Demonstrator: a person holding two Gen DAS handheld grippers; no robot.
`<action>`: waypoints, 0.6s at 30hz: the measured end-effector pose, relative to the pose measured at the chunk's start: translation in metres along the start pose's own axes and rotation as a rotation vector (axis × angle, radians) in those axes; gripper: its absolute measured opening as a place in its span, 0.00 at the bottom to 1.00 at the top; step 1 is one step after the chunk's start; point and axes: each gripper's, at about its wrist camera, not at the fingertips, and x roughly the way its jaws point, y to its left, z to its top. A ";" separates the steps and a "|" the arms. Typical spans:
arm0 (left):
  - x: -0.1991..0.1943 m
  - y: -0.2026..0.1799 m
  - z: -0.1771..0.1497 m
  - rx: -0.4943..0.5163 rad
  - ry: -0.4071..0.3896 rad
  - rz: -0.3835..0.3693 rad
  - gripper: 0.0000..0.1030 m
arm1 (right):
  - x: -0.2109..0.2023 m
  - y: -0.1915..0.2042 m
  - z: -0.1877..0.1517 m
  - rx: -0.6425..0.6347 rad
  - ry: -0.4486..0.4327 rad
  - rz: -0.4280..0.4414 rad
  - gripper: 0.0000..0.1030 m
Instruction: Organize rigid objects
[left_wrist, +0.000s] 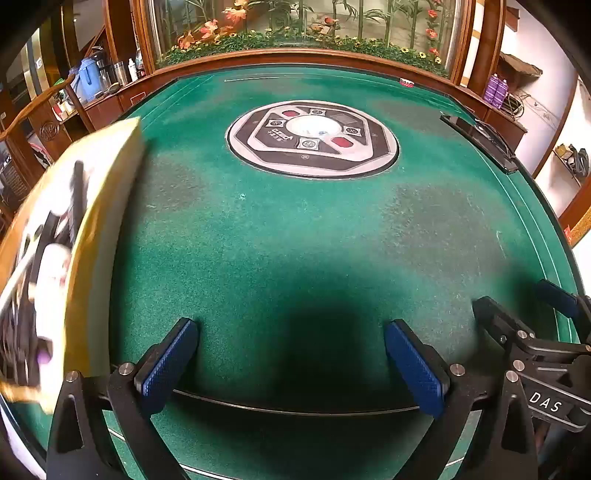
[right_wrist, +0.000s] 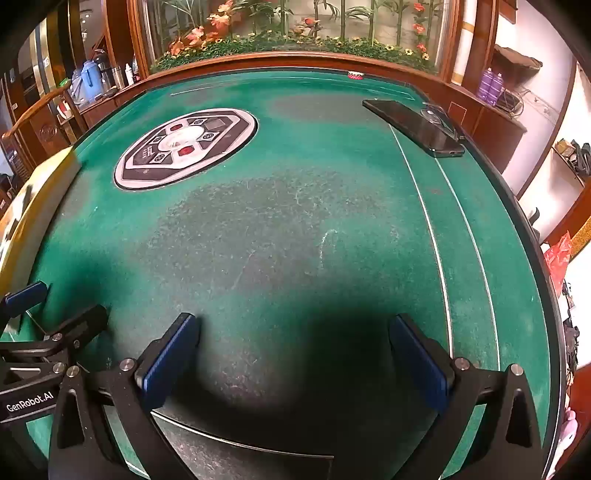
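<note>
yellow box (left_wrist: 74, 229) left of left jaws (spread)

Blurred yellow box (left_wrist: 74, 236), edge-cropped

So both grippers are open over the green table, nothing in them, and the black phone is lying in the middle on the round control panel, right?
Not quite. The phone lies near the table's far right edge, apart from the round control panel, as the right wrist view shows. The rest holds: the left gripper and right gripper are both open and empty over the green felt.
</note>
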 end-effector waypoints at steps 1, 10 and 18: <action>0.000 0.000 0.000 0.000 0.002 0.000 0.99 | 0.000 0.000 0.000 0.003 0.001 0.006 1.00; 0.000 0.000 0.000 0.000 0.002 0.000 0.99 | 0.000 0.000 0.000 0.000 -0.003 -0.001 1.00; 0.001 -0.001 0.001 0.001 0.002 0.001 0.99 | 0.000 0.000 0.000 0.000 -0.003 0.000 1.00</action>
